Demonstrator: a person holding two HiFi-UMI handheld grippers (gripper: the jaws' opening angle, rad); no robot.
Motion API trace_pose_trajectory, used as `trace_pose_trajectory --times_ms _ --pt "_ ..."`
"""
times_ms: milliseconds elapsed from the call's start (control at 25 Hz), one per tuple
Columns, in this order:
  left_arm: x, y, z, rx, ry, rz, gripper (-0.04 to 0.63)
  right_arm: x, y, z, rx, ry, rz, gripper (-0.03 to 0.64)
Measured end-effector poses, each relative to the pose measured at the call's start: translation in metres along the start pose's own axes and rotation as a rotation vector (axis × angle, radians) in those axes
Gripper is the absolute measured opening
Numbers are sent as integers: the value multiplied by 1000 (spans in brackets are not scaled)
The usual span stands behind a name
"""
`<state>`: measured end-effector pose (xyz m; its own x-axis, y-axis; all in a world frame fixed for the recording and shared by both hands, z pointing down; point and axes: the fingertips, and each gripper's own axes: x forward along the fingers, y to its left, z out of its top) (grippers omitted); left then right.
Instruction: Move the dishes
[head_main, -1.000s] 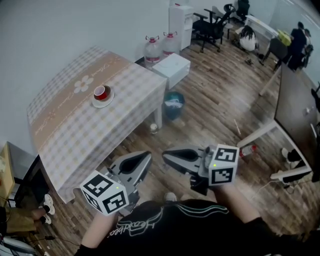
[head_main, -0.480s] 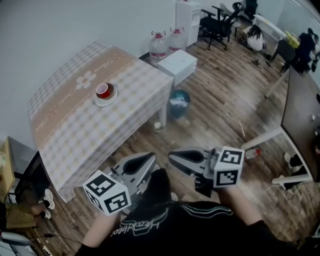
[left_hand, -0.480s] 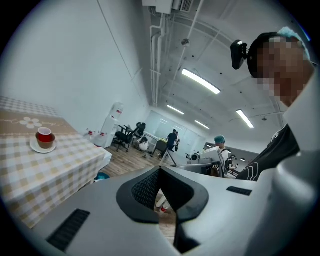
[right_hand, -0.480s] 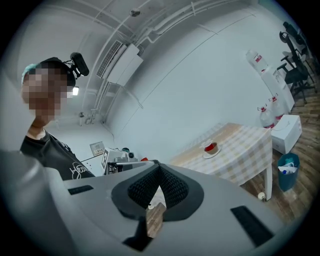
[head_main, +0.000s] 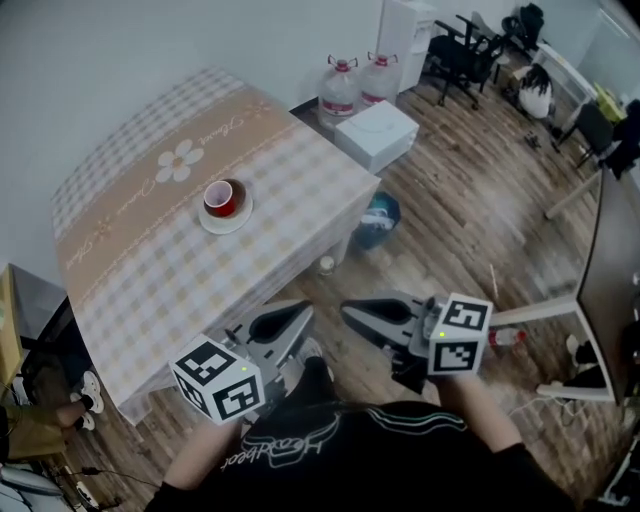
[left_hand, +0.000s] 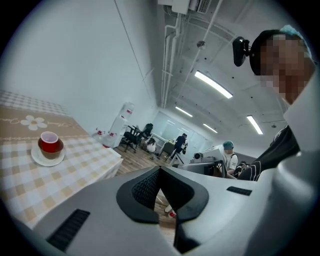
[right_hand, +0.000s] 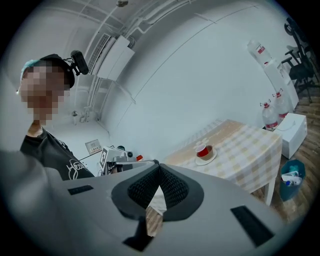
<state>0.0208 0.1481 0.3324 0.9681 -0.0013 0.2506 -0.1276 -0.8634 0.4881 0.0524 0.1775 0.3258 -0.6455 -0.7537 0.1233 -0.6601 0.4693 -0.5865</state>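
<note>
Sitting on its white saucer (head_main: 228, 217), the red cup (head_main: 221, 197) is resting near the middle of the checked surface (head_main: 150, 270). I am holding both pairs of fingers clenched and empty, just off the surface's near edge. The cup is lying ahead and leftward of them, my left fingers (head_main: 283, 323) standing nearer than my right fingers (head_main: 378, 316).

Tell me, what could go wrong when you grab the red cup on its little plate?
1. The red cup just sits on the white saucer. If the saucer is lifted tilted, the cup could slide off.
2. The left gripper and right gripper are both shut and empty. Reaching in like that might knock the cup over.
3. The checked tablecloth hangs over the table edge. Snagging it could drag the dishes.
</note>
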Motion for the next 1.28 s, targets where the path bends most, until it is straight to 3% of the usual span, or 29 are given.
trace_pose_trajectory --times_ms 280,520,1280 --pt "-9 108 50 -42 -52 104 -6 87 -64 48 -4 64 57 11" --pt "-24 176 72 -79 -82 176 -6 151 -90 75 -43 103 117 11" --pt "-56 268 112 -177 -226 457 -6 256 -144 118 -115 325 297 12"
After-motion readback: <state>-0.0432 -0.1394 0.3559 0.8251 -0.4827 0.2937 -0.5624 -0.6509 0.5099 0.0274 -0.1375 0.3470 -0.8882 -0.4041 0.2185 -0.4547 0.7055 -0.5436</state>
